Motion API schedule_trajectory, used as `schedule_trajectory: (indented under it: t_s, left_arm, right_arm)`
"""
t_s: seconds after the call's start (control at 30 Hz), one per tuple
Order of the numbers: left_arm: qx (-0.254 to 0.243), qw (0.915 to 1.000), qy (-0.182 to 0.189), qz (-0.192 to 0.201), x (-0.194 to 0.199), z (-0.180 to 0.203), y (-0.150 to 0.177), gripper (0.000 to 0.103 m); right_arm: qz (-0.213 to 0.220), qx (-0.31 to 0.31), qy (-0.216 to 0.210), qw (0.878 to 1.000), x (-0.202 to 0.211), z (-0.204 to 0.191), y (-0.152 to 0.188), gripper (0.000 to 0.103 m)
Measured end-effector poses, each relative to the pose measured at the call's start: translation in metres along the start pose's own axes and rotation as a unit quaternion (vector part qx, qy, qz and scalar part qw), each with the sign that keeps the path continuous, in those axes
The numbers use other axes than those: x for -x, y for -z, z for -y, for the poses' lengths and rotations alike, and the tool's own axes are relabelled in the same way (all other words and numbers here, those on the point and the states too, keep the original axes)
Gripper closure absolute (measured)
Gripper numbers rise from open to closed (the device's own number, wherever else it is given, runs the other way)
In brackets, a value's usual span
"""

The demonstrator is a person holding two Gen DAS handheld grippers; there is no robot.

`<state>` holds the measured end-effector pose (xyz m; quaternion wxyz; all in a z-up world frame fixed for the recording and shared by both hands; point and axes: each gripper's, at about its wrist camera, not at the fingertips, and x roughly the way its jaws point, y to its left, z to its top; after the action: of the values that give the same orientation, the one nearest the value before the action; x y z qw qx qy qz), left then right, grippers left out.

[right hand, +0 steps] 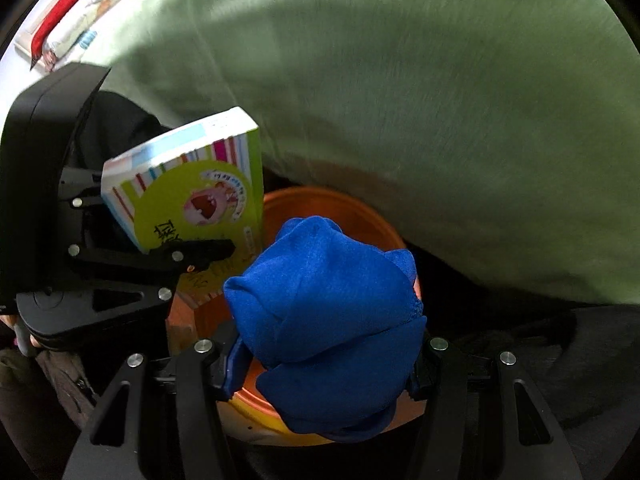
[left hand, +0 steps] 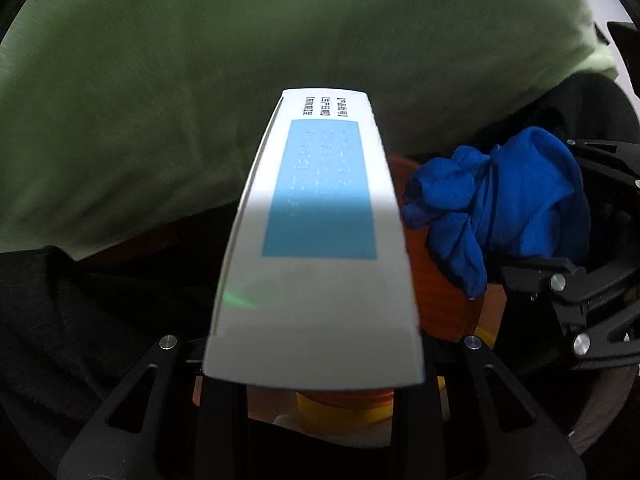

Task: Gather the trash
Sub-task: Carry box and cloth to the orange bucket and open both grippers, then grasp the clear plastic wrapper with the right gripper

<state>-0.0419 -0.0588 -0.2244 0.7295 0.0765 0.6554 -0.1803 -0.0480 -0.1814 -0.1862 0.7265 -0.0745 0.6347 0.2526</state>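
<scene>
Above an orange bin: two handheld grippers, each carrying one piece of trash.

Left gripper [left hand: 316, 364] has its fingers [right hand: 200, 252] clamped on a small cardboard box [left hand: 316, 240], white with a pale blue panel on one side (green and striped on another, as the right wrist view shows). Right gripper [right hand: 324, 360] has its fingers clamped on a crumpled blue cloth [right hand: 328, 308]. Both items hang over the open mouth of the orange bin [right hand: 348, 212], the box just beside the cloth. Pale green fabric [right hand: 400, 100] fills the background behind them.
</scene>
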Motion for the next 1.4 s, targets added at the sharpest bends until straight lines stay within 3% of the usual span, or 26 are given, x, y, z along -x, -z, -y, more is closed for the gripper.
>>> schedule_trajectory:
  t_s: [0.17, 0.23, 0.27, 0.3, 0.5, 0.7, 0.93, 1.07, 1.23, 1.4]
  left_arm:
    - [-0.009, 0.9994, 0.013, -0.031, -0.015, 0.001, -0.007, 0.072]
    - [-0.013, 0.9987, 0.017, -0.047, -0.022, -0.001, -0.014, 0.054]
    - [-0.015, 0.9986, 0.012, -0.049, -0.025, -0.005, -0.023, 0.037]
    - [-0.017, 0.9988, 0.005, -0.046, -0.026, -0.005, -0.025, 0.031]
    - [-0.004, 0.9992, 0.009, -0.04, -0.023, -0.015, -0.033, 0.026]
    - [0.013, 0.9992, 0.015, -0.034, -0.014, -0.023, -0.022, 0.026]
    - [0.016, 0.9994, 0.016, 0.027, 0.028, -0.034, -0.016, 0.026]
    - [-0.007, 0.9963, -0.01, 0.085, 0.06, -0.032, -0.015, 0.026]
    - [-0.013, 0.9869, -0.042, 0.155, 0.1, -0.034, -0.024, 0.022]
    - [0.015, 0.9769, -0.06, 0.205, 0.122, -0.049, -0.037, 0.022]
  right_arm:
    - [-0.024, 0.004, -0.003, 1.0, -0.014, -0.002, -0.007, 0.04]
    - [-0.026, 0.004, -0.005, 1.0, -0.016, -0.002, -0.009, 0.023]
    - [-0.025, 0.003, -0.003, 1.0, -0.016, -0.002, -0.01, 0.021]
    - [-0.024, 0.003, -0.002, 1.0, -0.015, -0.001, -0.01, 0.02]
    - [-0.026, -0.01, -0.001, 1.0, -0.006, 0.008, -0.018, 0.02]
    - [0.0, -0.019, 0.004, 1.0, 0.013, 0.021, -0.01, 0.02]
    - [0.078, 0.005, 0.003, 0.997, 0.075, 0.012, -0.014, 0.02]
    - [0.142, 0.022, -0.005, 0.99, 0.118, 0.007, -0.028, 0.019]
    - [0.222, 0.06, 0.019, 0.973, 0.163, -0.002, -0.068, 0.014]
    - [0.259, 0.095, 0.031, 0.961, 0.194, -0.006, -0.122, 0.014]
